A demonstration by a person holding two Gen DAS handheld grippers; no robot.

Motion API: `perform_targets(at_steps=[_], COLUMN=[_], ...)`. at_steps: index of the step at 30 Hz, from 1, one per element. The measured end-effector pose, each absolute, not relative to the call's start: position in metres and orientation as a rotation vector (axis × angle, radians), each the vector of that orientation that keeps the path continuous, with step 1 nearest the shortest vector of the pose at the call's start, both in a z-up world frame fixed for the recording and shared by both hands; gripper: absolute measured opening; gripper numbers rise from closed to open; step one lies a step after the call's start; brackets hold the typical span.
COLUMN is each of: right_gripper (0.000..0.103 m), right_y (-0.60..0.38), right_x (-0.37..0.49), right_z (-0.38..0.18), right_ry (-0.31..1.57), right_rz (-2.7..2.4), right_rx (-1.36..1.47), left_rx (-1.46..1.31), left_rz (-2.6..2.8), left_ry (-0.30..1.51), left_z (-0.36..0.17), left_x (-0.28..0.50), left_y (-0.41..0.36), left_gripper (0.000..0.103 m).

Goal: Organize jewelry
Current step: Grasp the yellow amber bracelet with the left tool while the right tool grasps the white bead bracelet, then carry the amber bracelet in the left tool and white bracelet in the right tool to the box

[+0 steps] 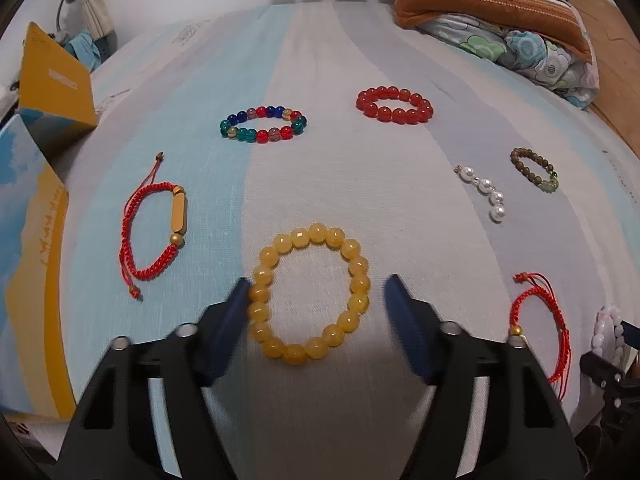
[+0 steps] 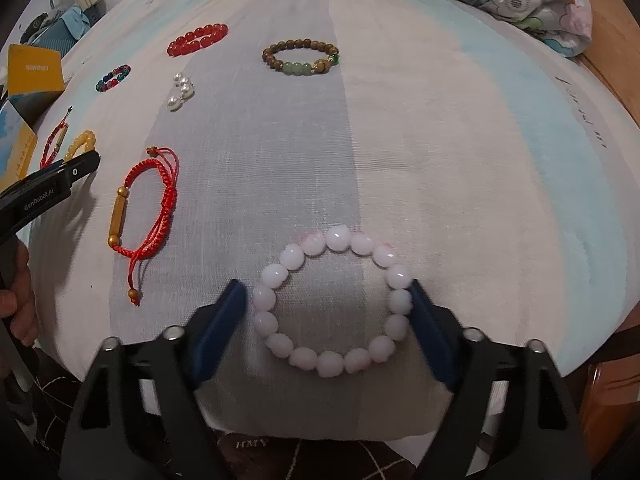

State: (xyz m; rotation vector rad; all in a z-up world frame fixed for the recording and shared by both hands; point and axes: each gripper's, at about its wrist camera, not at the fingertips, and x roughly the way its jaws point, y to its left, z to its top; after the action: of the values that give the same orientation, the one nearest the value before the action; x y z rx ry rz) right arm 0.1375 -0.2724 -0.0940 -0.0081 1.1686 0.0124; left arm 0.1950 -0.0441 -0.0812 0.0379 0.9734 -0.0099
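Note:
Bracelets lie on a striped bedsheet [image 1: 360, 184]. My left gripper [image 1: 316, 286] is open around a yellow bead bracelet [image 1: 262, 272]; its left fingertip touches the beads. My right gripper [image 2: 326, 290] is open around a pale pink bead bracelet [image 2: 336, 238], with both fingers close to the beads. Other pieces: a multicoloured bead bracelet [image 1: 240, 118], a red bead bracelet [image 1: 394, 116], a pearl piece [image 1: 486, 184], a brown and green bead bracelet [image 2: 300, 67], a red cord bracelet with a gold tube [image 1: 178, 210], and a second red cord bracelet [image 2: 120, 208].
Yellow and blue boxes [image 1: 52, 92] stand at the left bed edge. Folded bedding and a striped pillow [image 1: 492, 4] lie at the far right. The left gripper's body [image 2: 44, 188] shows at the left of the right wrist view. The bed's front edge [image 2: 320, 432] is close below.

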Motion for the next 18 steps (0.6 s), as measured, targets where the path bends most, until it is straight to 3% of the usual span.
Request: perform_targets(at_steps=[2, 5, 8, 18], right_gripper=[0.060, 0.043, 0.020, 0.018], right_y=[-0.274, -0.275, -0.281, -0.279], right_x=[0.135, 0.134, 0.134, 0.126], right_z=[-0.093, -0.091, -0.088, -0.078], right_ry=[1.165, 1.160, 1.160, 1.134], right_rz=[0.010, 0.003, -0.010, 0.004], right_rx=[-0.005, -0.005, 0.017, 0.054], left_rx=[0.035, 0.041, 0.032, -0.007], left_rz=[-0.017, -0.048, -0.077, -0.101], left_ry=[0.972, 0.979, 0.993, 0.989], left_z=[-0.080, -0.078, -0.075, -0.057], left_x=[0.191, 0.186, 0.184, 0.174], left_y=[-0.047, -0.052, -0.054, -0.051], left_gripper=[0.048, 0.020, 0.009, 0.009])
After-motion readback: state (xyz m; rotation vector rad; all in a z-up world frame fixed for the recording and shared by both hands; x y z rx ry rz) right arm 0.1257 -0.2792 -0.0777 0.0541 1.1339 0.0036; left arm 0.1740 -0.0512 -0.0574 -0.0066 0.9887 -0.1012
